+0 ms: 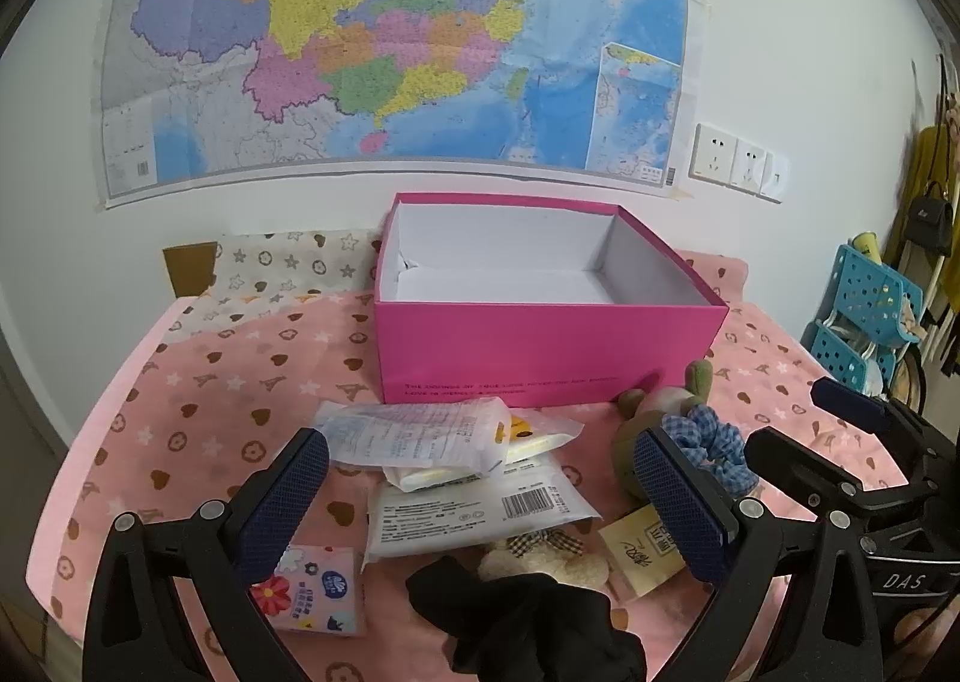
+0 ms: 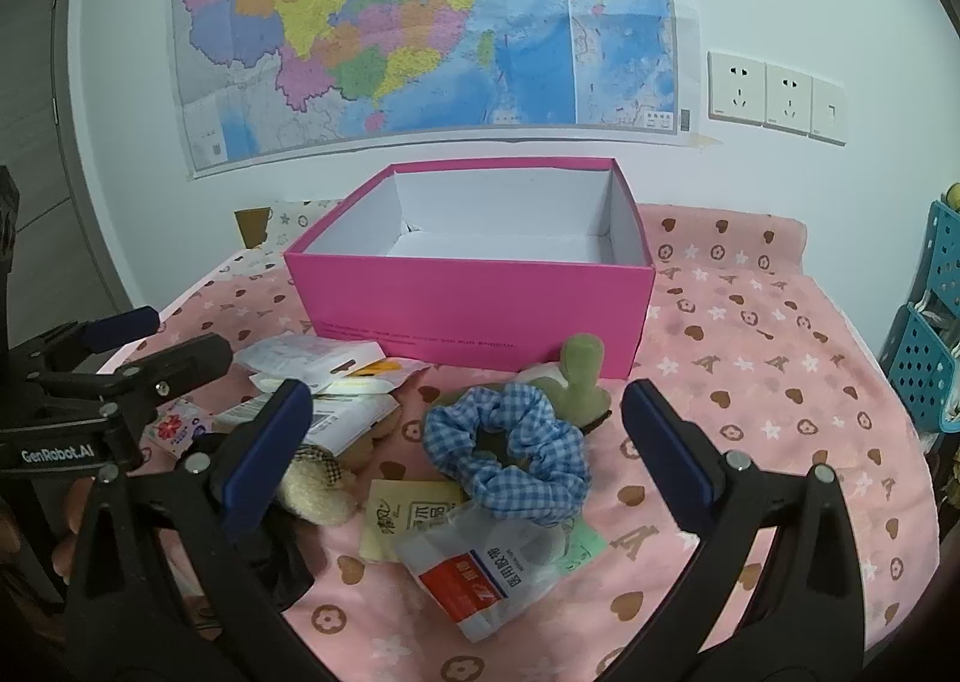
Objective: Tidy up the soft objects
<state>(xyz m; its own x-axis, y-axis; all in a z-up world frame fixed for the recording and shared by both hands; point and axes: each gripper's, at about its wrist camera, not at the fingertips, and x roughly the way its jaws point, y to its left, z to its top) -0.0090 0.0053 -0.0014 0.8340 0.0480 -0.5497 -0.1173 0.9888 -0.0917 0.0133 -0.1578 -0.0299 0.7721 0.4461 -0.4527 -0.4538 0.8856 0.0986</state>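
Both tools are poised over the pile and nothing is picked yet, so this looks like the opening choice of what goes first. Closest to the right tongs (image 2: pixel 465 445), spread wide and empty, lies a clear packet with a red-and-white label (image 2: pixel 480 574), overlapping a yellow paper sachet (image 2: pixel 399 520). Just beyond, squarely between the blue pads, sits the blue gingham scrunchie (image 2: pixel 507 451), touching the green plush toy (image 2: pixel 576 376) behind it.

Over on the other side, the left tongs (image 1: pixel 480 508) are also splayed open, gripping nothing. Under them: a black fabric piece (image 1: pixel 528 622), a cream fuzzy hair bow (image 1: pixel 546 559), a floral tissue pack (image 1: pixel 312 592) by the left pad, then a stack of white plastic-wrapped packets (image 1: pixel 474 508), one overlapping the next.

Farther back on the pink patterned bedspread (image 1: pixel 198 418) stands the pink box (image 1: pixel 540 346), lid off, white interior apparently bare. That is the likely destination.

Next move, I'd judge: the right tool drops onto the scrunchie, pinches its bunched fabric, lifts clear of the plush, and carries it over the near wall of the box.
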